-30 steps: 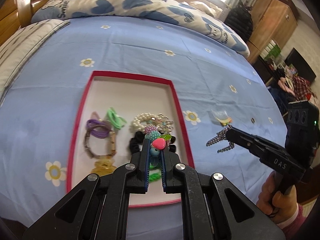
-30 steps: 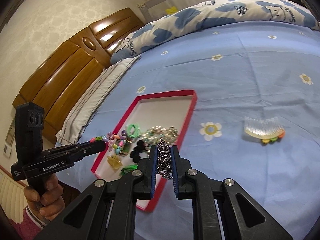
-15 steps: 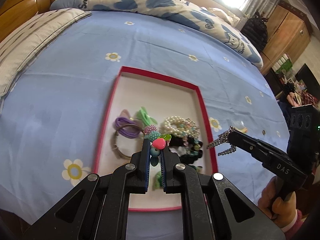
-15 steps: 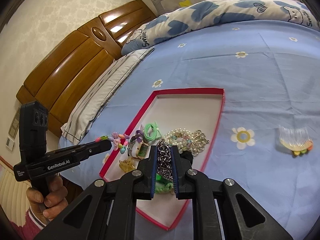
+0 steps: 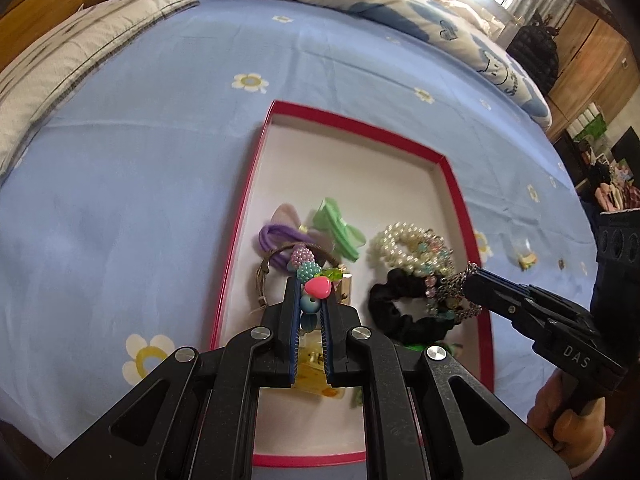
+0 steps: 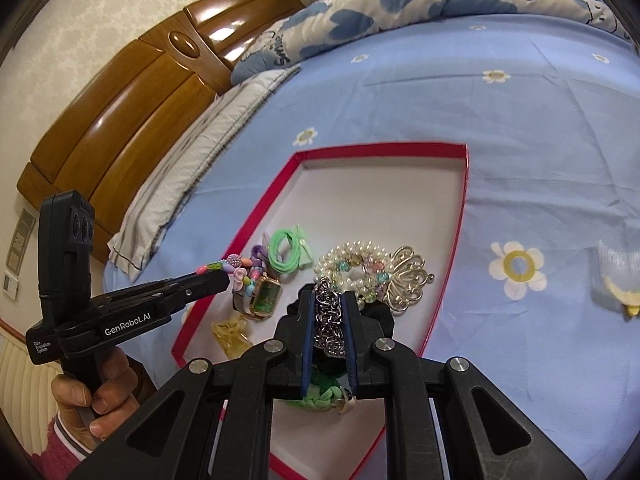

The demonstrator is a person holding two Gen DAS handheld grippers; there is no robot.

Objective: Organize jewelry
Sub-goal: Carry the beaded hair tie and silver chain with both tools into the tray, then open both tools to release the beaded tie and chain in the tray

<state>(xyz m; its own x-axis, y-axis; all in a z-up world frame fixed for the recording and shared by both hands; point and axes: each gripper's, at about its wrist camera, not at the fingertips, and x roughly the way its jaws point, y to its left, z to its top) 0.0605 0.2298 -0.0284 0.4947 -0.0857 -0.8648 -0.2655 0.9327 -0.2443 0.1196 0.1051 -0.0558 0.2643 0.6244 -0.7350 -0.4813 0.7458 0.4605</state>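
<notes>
A red-rimmed tray (image 5: 456, 184) (image 6: 460, 216) lies on the blue bed sheet. It holds a pearl bracelet (image 5: 404, 246) (image 6: 352, 260), a black scrunchie (image 5: 394, 304), purple (image 5: 276, 236) and green hair ties (image 5: 340, 228) (image 6: 282, 250), a watch (image 6: 264, 300) and a gold brooch (image 6: 408, 276). My left gripper (image 5: 310, 300) (image 6: 226, 278) is shut on a colourful beaded bracelet (image 5: 310, 276) above the tray's left side. My right gripper (image 6: 330, 300) (image 5: 468, 286) is shut on a silver chain (image 6: 328, 320) above the scrunchie.
A clear hair comb (image 6: 618, 274) (image 5: 522, 250) lies on the sheet to the right of the tray. A wooden headboard (image 6: 120, 112) and pillows (image 6: 400, 4) stand at the far side. A wardrobe (image 5: 592, 52) stands at the right.
Both grippers have moved forward and over the tray with their loads. The right gripper with the chain has come from beside the tray to above the scrunchie.
</notes>
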